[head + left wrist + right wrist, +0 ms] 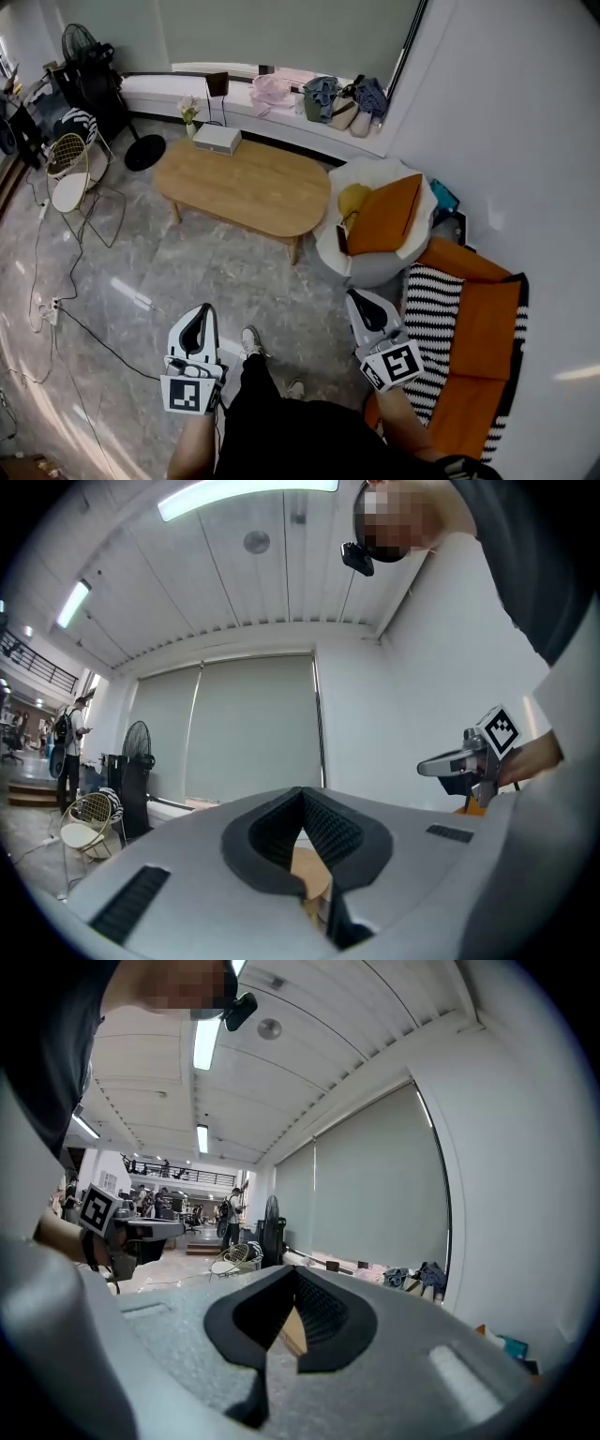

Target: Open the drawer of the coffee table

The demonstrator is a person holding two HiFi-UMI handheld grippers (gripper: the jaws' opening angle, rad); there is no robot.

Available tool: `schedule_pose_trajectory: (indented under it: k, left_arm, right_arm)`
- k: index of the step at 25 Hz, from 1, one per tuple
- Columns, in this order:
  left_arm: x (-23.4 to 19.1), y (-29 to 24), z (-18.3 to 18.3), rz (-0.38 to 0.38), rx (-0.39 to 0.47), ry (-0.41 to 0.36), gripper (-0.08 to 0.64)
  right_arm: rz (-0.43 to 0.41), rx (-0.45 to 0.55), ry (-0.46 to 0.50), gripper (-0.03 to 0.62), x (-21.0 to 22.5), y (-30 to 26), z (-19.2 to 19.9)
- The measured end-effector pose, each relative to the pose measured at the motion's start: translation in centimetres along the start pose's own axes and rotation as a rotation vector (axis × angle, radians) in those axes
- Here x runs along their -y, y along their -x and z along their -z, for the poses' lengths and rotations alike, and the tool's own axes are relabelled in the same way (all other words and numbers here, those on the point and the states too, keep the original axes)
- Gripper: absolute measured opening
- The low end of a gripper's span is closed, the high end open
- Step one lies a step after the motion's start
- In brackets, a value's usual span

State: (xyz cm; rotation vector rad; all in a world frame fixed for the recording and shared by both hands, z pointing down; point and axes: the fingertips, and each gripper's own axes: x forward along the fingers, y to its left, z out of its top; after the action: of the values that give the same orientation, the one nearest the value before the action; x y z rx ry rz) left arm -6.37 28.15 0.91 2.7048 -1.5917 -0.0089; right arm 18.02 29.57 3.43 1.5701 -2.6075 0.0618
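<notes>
The oval wooden coffee table [248, 183] stands in the middle of the room, well ahead of both grippers; no drawer shows from above. My left gripper [200, 317] and right gripper [361, 302] are held low near the person's legs and point toward the table. Each has its jaws together with nothing between them. In the left gripper view the gripper [302, 797] is shut, and a strip of the table [309, 874] shows under the tips. The right gripper view shows the same: the gripper [293, 1277] is shut, with the table [291, 1330] below.
A white box [217, 139] and a small vase [189, 112] sit on the table's far left end. A white beanbag [328, 246] with an orange cushion stands right of the table. An orange sofa [483, 323] is at the right, a wire chair [67, 169] at the left, and cables [84, 328] cross the floor.
</notes>
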Motion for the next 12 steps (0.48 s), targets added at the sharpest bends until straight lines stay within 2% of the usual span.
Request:
schedule_pose_trajectory:
  k: [3,12]
  left_arm:
    - [-3.4,-3.0,-0.1,0.0,0.008,0.008,0.006]
    - [-15.7,-10.7,-1.1,0.035,0.011,0.052,0.006]
  right_arm:
    - [0.009,-0.016,-0.001,0.005,0.9,-4.3,-0.4]
    - [0.01,-0.043,0.014,0.005,-0.2,-18.4,-3.8]
